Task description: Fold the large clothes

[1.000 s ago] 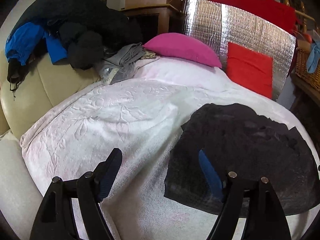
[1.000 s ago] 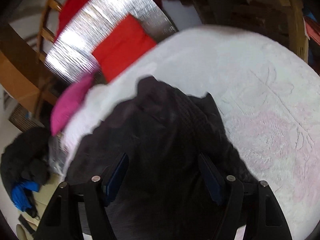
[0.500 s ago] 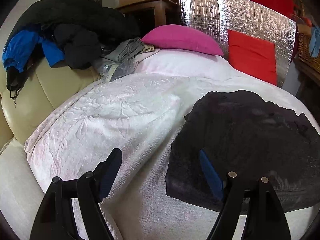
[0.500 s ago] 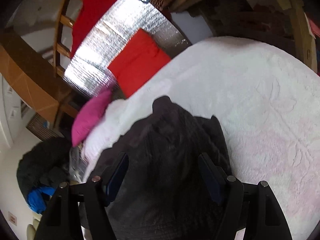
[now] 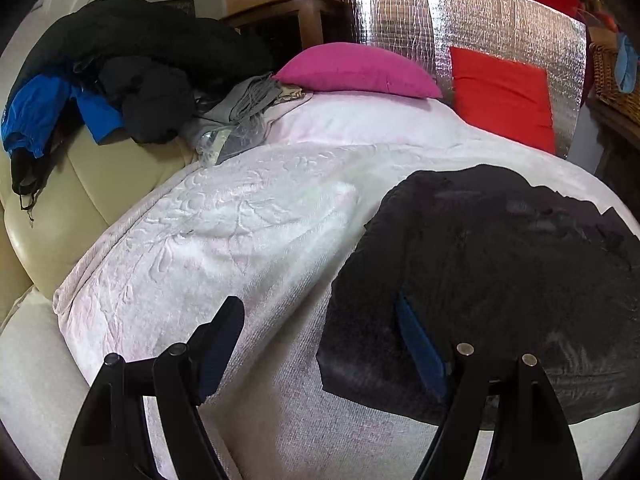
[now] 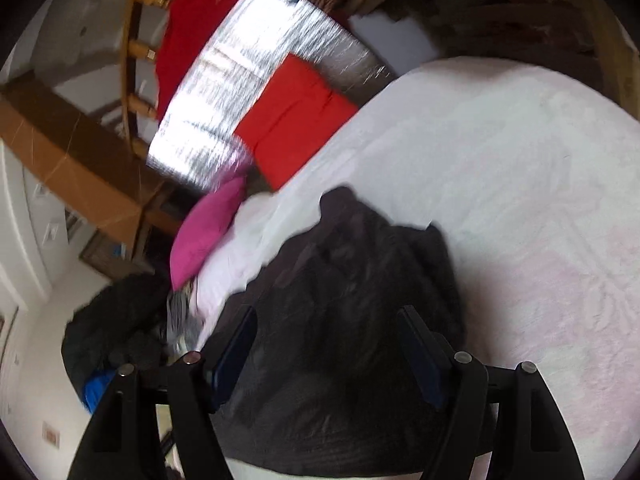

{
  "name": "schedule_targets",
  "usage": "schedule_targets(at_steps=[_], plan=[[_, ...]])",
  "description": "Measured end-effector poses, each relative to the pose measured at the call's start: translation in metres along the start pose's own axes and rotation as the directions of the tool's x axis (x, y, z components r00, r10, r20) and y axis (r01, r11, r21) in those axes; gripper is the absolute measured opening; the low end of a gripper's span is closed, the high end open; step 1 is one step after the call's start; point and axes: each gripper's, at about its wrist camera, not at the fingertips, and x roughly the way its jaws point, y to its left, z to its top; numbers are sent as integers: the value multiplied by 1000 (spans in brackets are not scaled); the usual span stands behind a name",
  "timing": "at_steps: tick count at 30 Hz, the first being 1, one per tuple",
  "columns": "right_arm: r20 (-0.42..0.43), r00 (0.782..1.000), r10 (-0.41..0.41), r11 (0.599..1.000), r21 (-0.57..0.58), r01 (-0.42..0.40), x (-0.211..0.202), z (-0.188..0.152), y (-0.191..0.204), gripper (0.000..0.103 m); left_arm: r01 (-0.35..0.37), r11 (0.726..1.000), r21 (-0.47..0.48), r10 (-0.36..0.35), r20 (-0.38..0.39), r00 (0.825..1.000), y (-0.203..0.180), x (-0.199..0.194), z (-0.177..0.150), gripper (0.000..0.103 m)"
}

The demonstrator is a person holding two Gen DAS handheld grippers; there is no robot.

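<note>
One black garment (image 5: 500, 280) (folded) lies flat, widthwise.

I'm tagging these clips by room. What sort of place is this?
Probably a lived-in home, a bedroom or living room: a white blanket spread with a black garment on it, a pink pillow, and a heap of clothes.

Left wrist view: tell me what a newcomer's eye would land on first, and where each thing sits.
The black garment stands out most, lying spread on the pale blanket at right, just ahead of the open left gripper. Behind it a pink pillow and a red cushion rest against a silver foil panel. At far left, dark and blue clothes are heaped on a cream sofa.
</note>
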Motion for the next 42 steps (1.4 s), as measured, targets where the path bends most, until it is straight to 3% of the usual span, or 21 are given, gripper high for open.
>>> schedule_targets(at_steps=[3,7,10,15,18,22,24,26,27,28,29,30,32,35,36,39,41,42], plan=[[-68,998,-2,1000,-11,1,17,-7,4,75,-3,1000,8,3,-1,1000,0,1,-1,79],[-147,986,-84,996,-24,82,38,-12,-1,75,-8,1000,17,8,-8,1000,-1,4,-2,81],[-152,984,-90,996,-29,86,40,-12,0,75,-9,1000,28,9,-15,1000,-2,5,-2,81],[-117,993,-23,1000,7,24,29,-3,-3,76,24,998,57,-22,-38,999,2,4,4,81],[-80,997,-10,1000,17,12,15,7,-12,76,109,991,76,-104,-68,992,11,3,18,81],[-61,998,-14,995,101,20,5,23,-40,77,258,964,64,-250,-108,962,25,12,51,90],[-55,998,-20,991,134,27,-1,30,-53,79,352,936,28,-344,-154,926,30,27,66,90],[-56,998,-13,985,173,22,-2,39,-67,79,453,890,-43,-452,-209,867,36,53,80,90],[-58,998,-11,982,186,21,-2,42,-72,79,479,875,-67,-481,-226,847,37,61,82,90],[-67,998,-7,980,200,21,1,46,-78,79,519,847,-113,-529,-257,809,38,76,84,90],[-81,997,-1,978,209,18,4,49,-83,79,563,810,-168,-586,-287,758,38,91,85,90],[-99,995,7,977,213,15,9,51,-86,79,587,784,-204,-621,-299,725,39,98,83,90],[-163,986,27,976,218,9,27,54,-91,79,630,716,-301,-698,-329,636,37,122,78,90],[-249,967,57,978,207,-4,47,55,-93,79,659,682,-318,-728,-381,569,27,136,73,90],[-280,958,63,981,194,-8,54,53,-89,79,677,667,-310,-737,-407,539,21,141,71,90],[-345,938,32,993,121,11,70,49,-81,79,698,647,-307,-744,-453,491,6,148,65,90],[-374,927,13,997,80,19,78,46,-76,80,724,627,-287,-745,-494,449,-10,150,60,90],[-383,924,14,997,71,14,83,45,-74,80,732,621,-280,-745,-503,439,-13,149,59,90]])
